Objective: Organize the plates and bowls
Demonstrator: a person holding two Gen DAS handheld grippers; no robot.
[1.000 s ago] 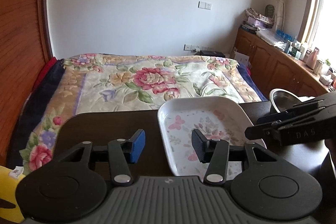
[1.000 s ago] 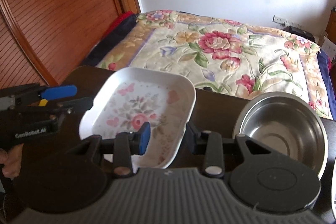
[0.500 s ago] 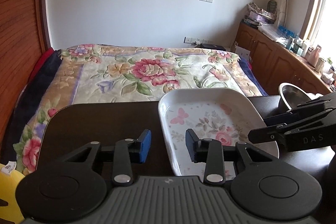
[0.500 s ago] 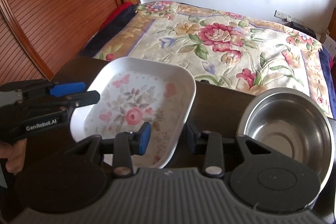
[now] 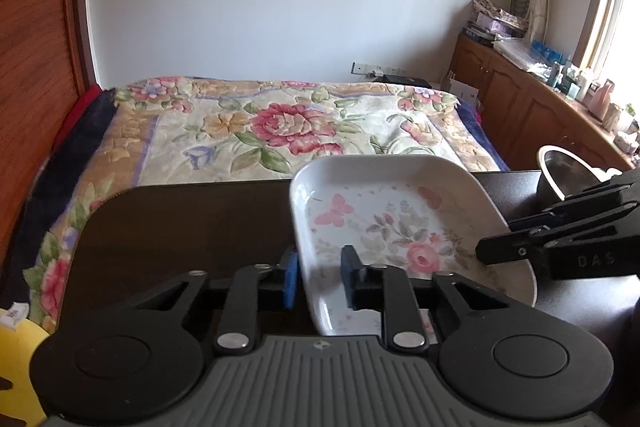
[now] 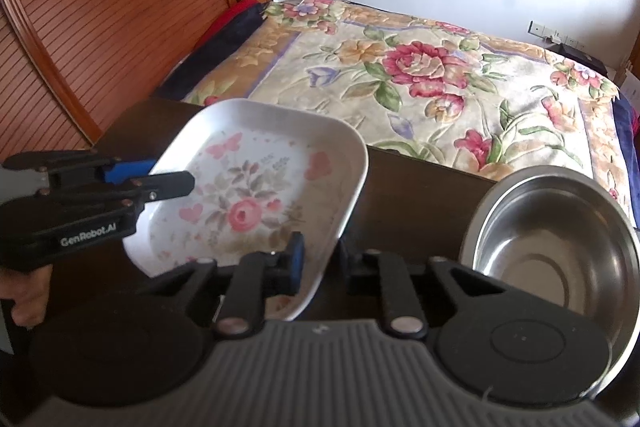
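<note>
White plate point(image 5: 392, 223) with pink roses and butterflies, silver bowl point(image 6: 552, 231), dark brown table point(image 5: 180, 223), floral bedspread point(image 5: 280, 123).

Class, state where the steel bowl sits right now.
In the right wrist view the steel bowl sits on the dark table, right of the floral plate.

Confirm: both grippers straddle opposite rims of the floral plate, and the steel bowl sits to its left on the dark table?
Not quite: the steel bowl sits to the right of the floral plate, as the right wrist view shows. The rest holds: left gripper and right gripper straddle opposite rims, on the dark table.
</note>
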